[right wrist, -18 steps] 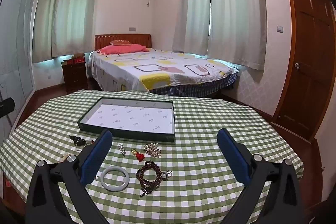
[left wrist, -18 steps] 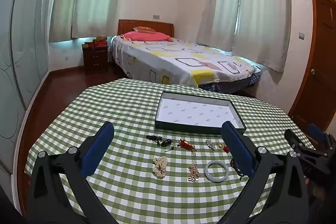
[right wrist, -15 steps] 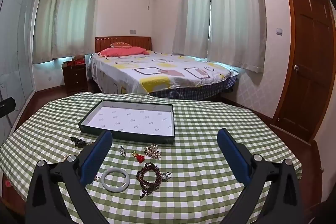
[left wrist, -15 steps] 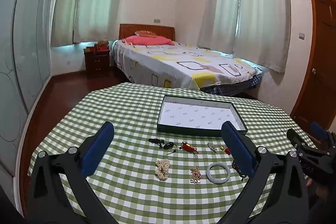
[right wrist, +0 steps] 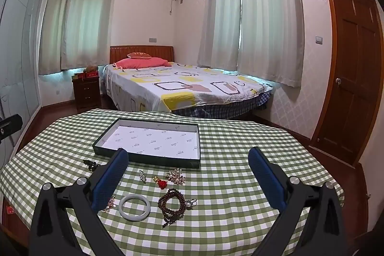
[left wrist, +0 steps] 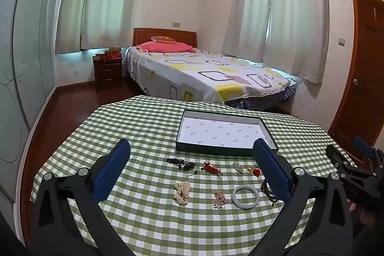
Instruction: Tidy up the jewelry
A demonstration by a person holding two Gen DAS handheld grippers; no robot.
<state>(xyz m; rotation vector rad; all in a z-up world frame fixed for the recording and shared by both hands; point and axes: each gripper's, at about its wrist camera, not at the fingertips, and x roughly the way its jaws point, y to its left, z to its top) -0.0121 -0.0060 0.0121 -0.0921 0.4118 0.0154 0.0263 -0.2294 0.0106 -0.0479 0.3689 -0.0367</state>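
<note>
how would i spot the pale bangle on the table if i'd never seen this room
Start at the shallow dark box with the white lining on the green checked tablecloth, then look at the loose jewelry nearer the camera. The pale bangle lies flat in the near row, just left of the dark red bead bracelet. It is the only smooth, plain, solid ring there.

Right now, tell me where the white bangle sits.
The white bangle lies flat on the checked tablecloth, in the row nearest the camera, between the dark red bead bracelet to its right and a small gold charm to its left.
</note>
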